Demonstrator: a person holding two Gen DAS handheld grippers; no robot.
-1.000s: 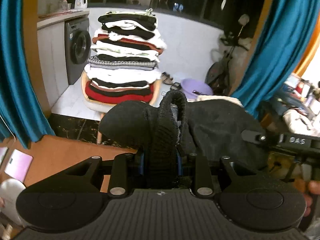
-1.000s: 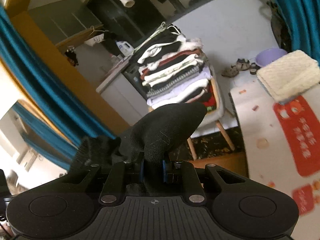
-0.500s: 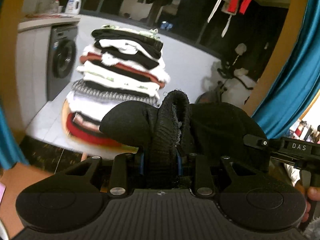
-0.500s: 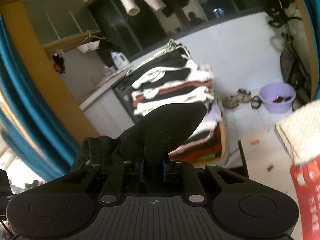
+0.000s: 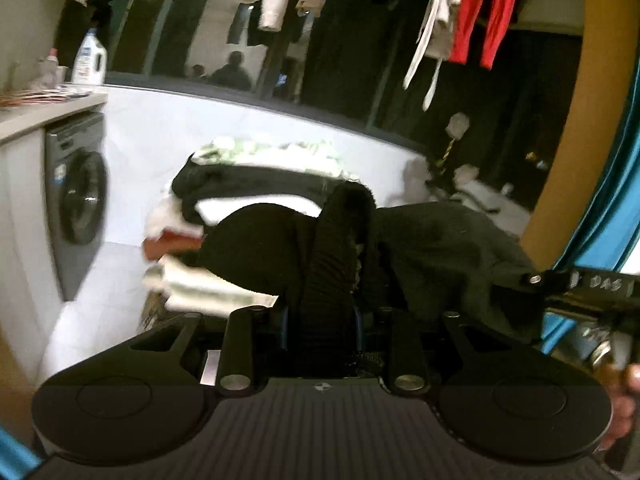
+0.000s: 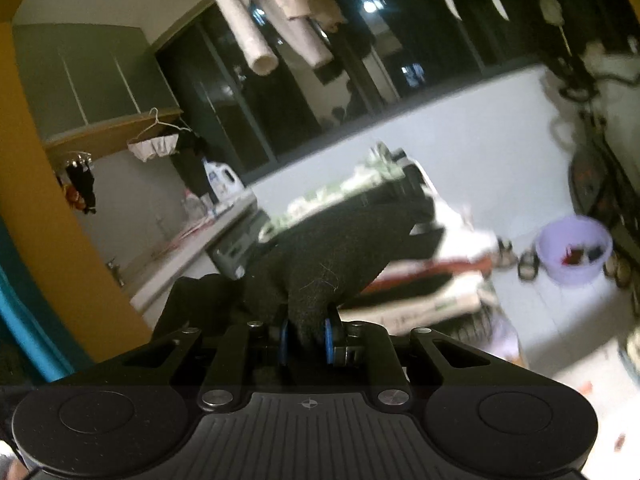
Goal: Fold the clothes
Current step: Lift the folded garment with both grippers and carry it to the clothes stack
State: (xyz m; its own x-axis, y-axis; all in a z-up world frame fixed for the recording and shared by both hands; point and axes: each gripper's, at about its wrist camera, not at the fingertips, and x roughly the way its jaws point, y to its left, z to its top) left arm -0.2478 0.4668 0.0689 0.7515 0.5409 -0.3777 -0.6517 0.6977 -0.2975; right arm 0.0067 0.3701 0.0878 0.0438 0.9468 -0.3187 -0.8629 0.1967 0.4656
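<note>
— Between the left gripper (image 5: 320, 316)'s fingers, what do you see?

— A black knit garment (image 5: 432, 252), its ribbed edge standing up right in the grip. The fingers are clenched on it, with the cloth bunching out to both sides.

— And the right gripper (image 6: 306, 340)?

— Same story: its blue-padded fingers (image 6: 329, 340) are closed on another fold of the black knit garment (image 6: 332, 256), which rises in a rounded hump above them. The garment is held up in the air between the two grippers, touching no desk or chair (both views look out across the room over it).

— What lies behind?

— A tall stack of folded clothes (image 5: 256, 216), black, white and red layers, blurred. To its left, a washing machine (image 5: 76, 204) under a counter, with a detergent bottle (image 5: 90, 58) on top. Hanging laundry (image 5: 476, 12) overhead, including a red piece, before dark windows.

— Anything on the floor?

— From the right wrist view, a lilac basin (image 6: 574, 248) with small things inside, and slippers (image 6: 526, 260) just beside it. A teal curtain (image 5: 604, 216) edges the left wrist view.
</note>
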